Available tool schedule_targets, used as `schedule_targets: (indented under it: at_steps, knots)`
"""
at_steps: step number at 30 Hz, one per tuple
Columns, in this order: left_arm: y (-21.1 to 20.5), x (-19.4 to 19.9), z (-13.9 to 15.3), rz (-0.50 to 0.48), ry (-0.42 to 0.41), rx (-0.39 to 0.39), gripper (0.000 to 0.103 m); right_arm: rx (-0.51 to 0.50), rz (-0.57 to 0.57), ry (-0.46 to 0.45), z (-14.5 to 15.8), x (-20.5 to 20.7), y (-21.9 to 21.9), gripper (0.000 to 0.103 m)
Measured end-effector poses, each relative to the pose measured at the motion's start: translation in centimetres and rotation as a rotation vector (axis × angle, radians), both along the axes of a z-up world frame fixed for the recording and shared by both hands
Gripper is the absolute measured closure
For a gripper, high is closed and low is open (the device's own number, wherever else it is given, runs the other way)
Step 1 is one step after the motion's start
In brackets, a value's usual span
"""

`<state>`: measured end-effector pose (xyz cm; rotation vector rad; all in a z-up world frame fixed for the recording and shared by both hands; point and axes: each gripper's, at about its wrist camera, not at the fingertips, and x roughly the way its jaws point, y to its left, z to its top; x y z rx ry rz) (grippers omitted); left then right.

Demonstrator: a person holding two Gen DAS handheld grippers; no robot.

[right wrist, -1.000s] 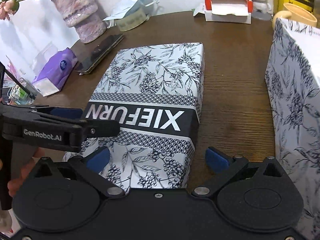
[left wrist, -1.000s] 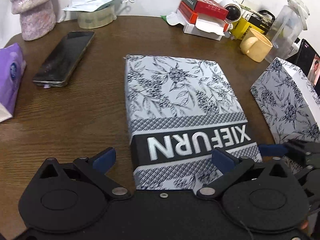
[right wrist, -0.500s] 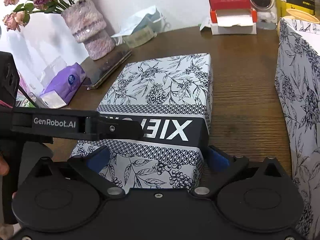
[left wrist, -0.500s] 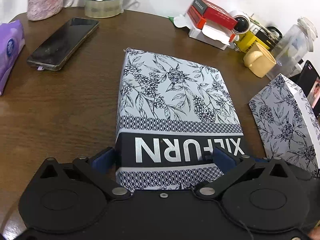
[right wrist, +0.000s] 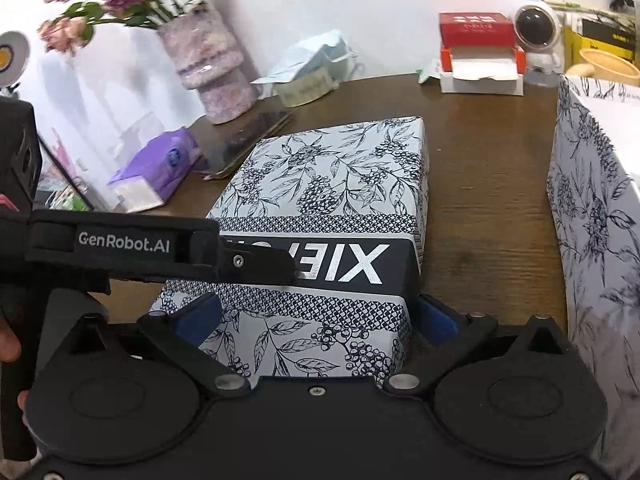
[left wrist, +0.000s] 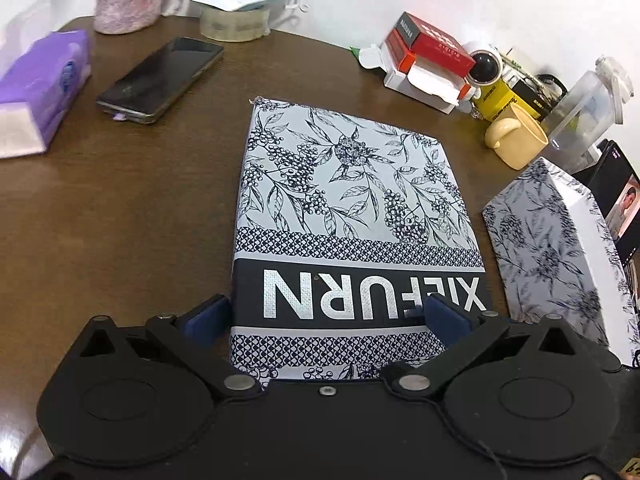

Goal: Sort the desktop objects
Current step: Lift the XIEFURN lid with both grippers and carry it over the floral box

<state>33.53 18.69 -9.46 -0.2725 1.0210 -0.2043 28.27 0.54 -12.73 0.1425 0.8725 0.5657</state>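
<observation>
Left tool and right tool each straddle the near end of the floral box, pads against its sides, gripping. Box lies flat mid-surface. Phone and purple tissue pack beyond, left.

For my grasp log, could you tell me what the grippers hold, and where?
Both the left gripper and right gripper straddle the floral box's near end; contact cannot be told.

Bright even indoor light, soft shadows, glare on white wall, fisheye-bent edges, blurred corners
</observation>
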Motion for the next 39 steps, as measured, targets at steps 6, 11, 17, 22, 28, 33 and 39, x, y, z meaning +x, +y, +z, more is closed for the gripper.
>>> schedule_targets:
  at_steps: [6,11,17,22,28,33,39]
  knots:
    - [-0.4,-5.3,2.1,0.058,-0.026,0.032,0.000,0.024,0.065,-0.005,1.8,-4.1,-0.5,0.000]
    - [-1.6,-11.0,3.8,0.133,-0.024,0.044,0.000,0.039,0.119,-0.009,3.1,-8.6,-1.6,0.000]
    - [-3.8,-17.8,5.2,0.202,-0.016,0.054,0.000,0.045,0.187,-0.001,4.4,-14.2,-3.5,0.000]
    - [-5.8,-22.5,6.5,0.248,-0.029,0.058,0.000,0.050,0.226,-0.013,5.6,-18.1,-5.3,0.000]
    - [-7.7,-26.8,7.6,0.281,-0.060,0.061,0.000,0.052,0.252,-0.035,7.0,-21.8,-7.3,0.000]
    - [-8.7,-29.7,8.4,0.303,-0.080,0.064,0.000,0.056,0.275,-0.050,7.8,-24.1,-8.5,0.000]
    - [-9.4,-31.9,9.2,0.322,-0.093,0.064,0.000,0.062,0.287,-0.071,8.5,-25.8,-9.1,0.000]
